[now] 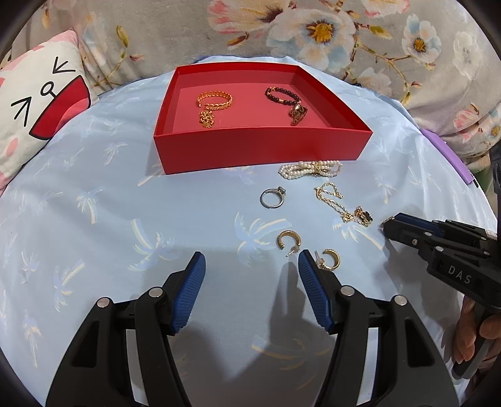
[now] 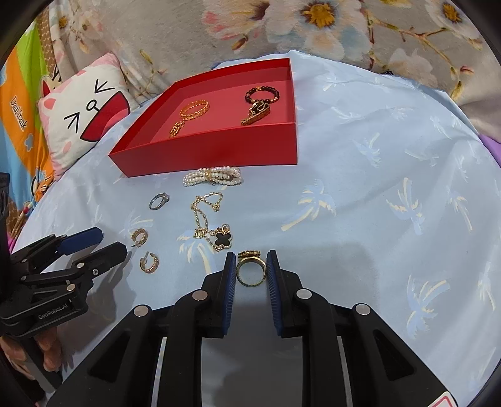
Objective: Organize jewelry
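My right gripper (image 2: 251, 255) is shut on a gold ring (image 2: 250, 283), which stands upright between the blue pads just above the cloth. In the left wrist view my left gripper (image 1: 250, 255) hangs open with nothing between its fingers, and two gold hoop earrings (image 1: 289, 241) (image 1: 330, 260) lie by its right finger. A silver ring (image 1: 271, 198), a pearl bracelet (image 1: 310, 169) and a gold chain with a black clover (image 1: 341, 203) lie in front of the red box (image 1: 263, 147). Inside the box are a gold bangle (image 1: 214, 100), a small gold chain (image 1: 206, 119) and a dark bead bracelet (image 1: 281, 95).
A light blue cloth with palm prints (image 2: 375, 219) covers the surface. A cat-face pillow (image 1: 40, 103) lies at the back left, and a floral blanket (image 1: 313, 28) runs behind. A purple edge (image 1: 451, 156) shows at the right. A hand holds each gripper's handle.
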`<state>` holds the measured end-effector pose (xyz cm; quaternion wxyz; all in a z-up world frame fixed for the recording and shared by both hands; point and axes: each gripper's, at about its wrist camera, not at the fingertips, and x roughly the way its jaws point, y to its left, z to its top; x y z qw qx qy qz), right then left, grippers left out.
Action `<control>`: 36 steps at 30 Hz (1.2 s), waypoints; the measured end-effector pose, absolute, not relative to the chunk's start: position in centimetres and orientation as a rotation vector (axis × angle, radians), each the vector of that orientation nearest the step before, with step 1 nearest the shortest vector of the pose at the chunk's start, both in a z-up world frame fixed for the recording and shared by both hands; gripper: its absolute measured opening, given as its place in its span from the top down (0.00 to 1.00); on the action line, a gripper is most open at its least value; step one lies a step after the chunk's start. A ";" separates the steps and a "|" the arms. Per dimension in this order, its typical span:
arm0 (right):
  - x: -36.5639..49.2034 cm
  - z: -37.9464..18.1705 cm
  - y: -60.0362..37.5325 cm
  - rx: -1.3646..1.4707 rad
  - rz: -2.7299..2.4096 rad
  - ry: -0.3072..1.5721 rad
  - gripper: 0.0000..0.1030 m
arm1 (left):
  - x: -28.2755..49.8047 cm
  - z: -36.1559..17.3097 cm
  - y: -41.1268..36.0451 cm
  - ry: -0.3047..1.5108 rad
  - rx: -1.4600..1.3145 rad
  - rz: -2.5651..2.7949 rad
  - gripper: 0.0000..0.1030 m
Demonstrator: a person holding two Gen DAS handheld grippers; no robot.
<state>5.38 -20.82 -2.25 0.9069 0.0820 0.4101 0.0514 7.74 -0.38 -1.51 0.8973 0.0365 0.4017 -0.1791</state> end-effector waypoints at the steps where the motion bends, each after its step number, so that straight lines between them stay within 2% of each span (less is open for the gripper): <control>1: 5.4 -2.2 -20.9 0.176 0.107 0.847 0.82 | 7.7 -1.5 -0.5 0.833 0.080 -0.377 0.42; 15: 4.9 -2.0 -21.1 0.188 0.103 0.830 0.82 | 8.0 -1.5 -2.0 0.841 0.110 -0.393 0.42; 25: 4.9 -2.1 -21.2 0.191 0.105 0.833 0.82 | 12.1 -1.5 -3.2 0.854 0.099 -0.371 0.43; 30: 5.0 -2.2 -21.4 0.201 0.107 0.838 0.82 | 13.5 -1.5 -4.4 0.845 0.130 -0.373 0.52; 33: 5.0 -2.3 -21.4 0.203 0.108 0.839 0.82 | 13.6 -1.5 -4.5 0.842 0.138 -0.375 0.63; 34: 5.0 -2.3 -21.4 0.202 0.108 0.839 0.82 | 13.6 -1.5 -4.5 0.840 0.135 -0.379 0.73; 36: 5.1 -2.3 -21.3 0.201 0.108 0.839 0.82 | 13.6 -1.5 -4.4 0.840 0.132 -0.381 0.78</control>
